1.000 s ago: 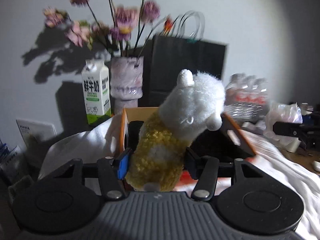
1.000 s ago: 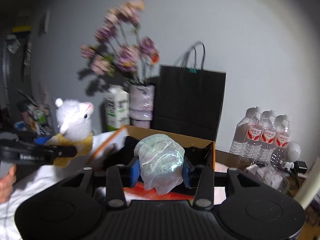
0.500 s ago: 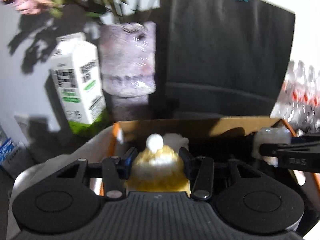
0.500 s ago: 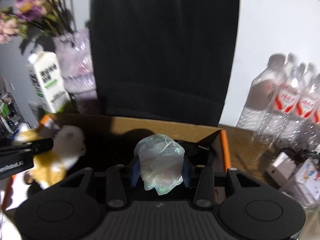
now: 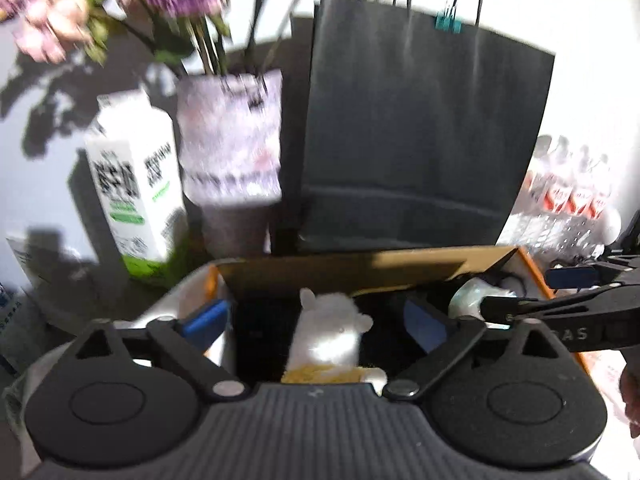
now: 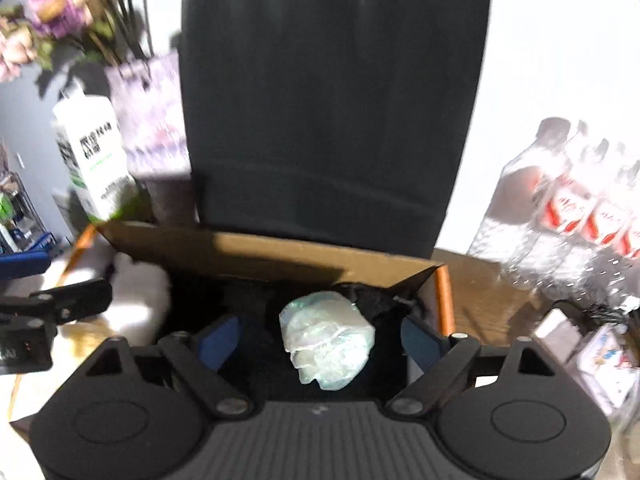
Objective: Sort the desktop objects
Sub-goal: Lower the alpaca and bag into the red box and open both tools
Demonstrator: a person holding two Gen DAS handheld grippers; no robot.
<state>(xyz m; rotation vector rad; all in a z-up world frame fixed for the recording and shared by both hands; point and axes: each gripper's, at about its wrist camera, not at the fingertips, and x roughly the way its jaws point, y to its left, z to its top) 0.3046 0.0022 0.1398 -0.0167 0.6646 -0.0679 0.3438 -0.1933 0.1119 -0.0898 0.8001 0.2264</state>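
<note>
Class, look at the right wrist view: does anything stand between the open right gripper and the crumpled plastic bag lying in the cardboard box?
Nothing visible does. The crumpled plastic bag lies inside the cardboard box, in the gap between the spread fingers of the right gripper.

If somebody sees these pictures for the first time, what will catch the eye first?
First, the tall black paper bag behind the open cardboard box. Then the white plush toy in the box's left part, between the open left gripper's fingers, and the crumpled iridescent bundle on the right, between the open right gripper's fingers.
</note>
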